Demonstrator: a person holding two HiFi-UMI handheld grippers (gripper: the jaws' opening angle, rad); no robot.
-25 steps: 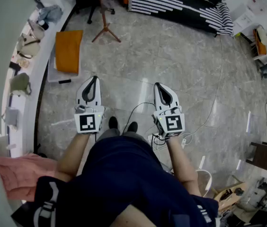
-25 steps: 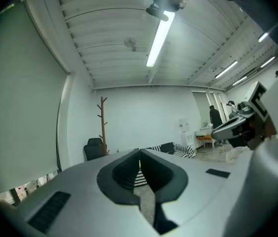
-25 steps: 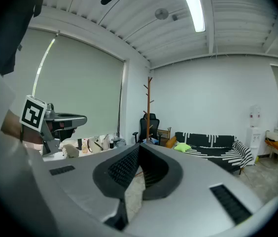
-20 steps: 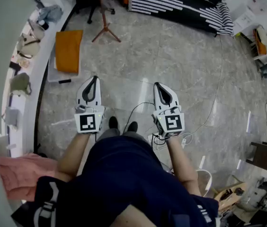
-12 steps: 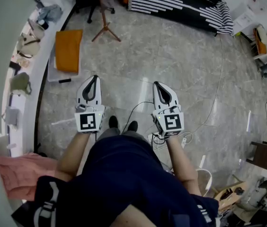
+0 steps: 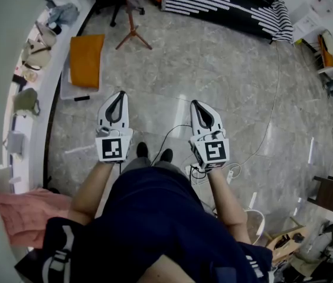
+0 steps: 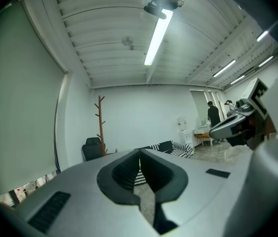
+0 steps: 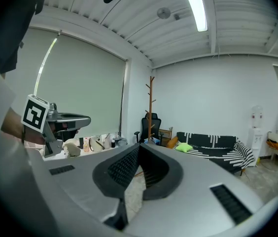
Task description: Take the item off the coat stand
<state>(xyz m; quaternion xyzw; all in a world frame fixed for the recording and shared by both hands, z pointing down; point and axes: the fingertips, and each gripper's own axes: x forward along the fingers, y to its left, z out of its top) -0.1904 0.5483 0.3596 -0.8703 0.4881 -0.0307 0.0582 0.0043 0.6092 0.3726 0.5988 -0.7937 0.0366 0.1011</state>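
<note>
Jaws shut and empty on left gripper [image 6: 118,94] and right gripper [image 6: 196,104]; upright coat stand [image 6: 132,22] well ahead, left nearer; its item probably too small to see.

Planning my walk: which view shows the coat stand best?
The right gripper view: the coat stand is largest, upright, branches clear. The left gripper view shows it smaller, off-centre; the head view mostly its feet from above.
</note>
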